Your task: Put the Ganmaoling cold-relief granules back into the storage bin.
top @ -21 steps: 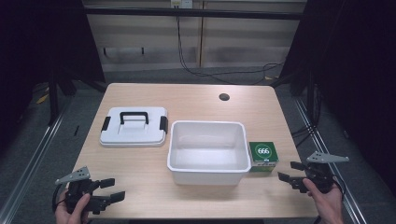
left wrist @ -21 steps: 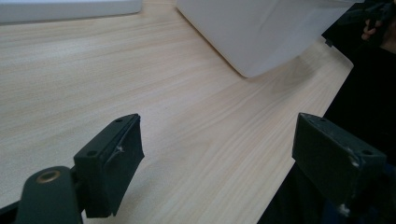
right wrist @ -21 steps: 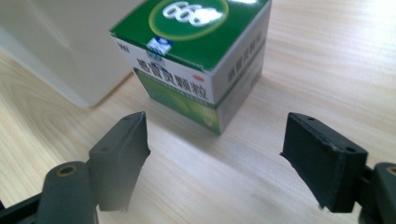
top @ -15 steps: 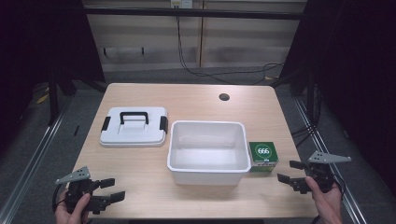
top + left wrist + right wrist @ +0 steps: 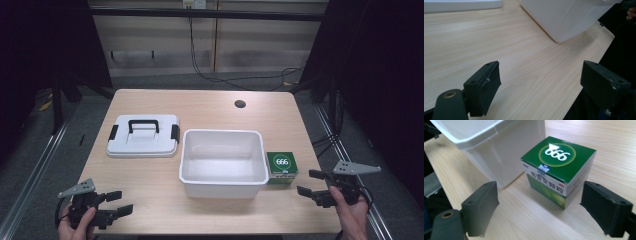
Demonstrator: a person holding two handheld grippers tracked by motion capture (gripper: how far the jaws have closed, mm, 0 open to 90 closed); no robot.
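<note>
A green and white box marked 666 stands on the wooden table, touching the right side of a white open bin. My right gripper is open at the table's front right, just right of the box and facing it, nothing between its jaws. My left gripper is open at the front left corner, over bare wood, with the bin farther ahead.
A white lid with a black handle lies left of the bin. A round cable hole sits at the table's back right. Dark floor and rails surround the table. Bare wood lies along the front and back.
My right gripper has shifted slightly toward the front edge. The left gripper, the box, the bin and the lid have stayed where they were.
</note>
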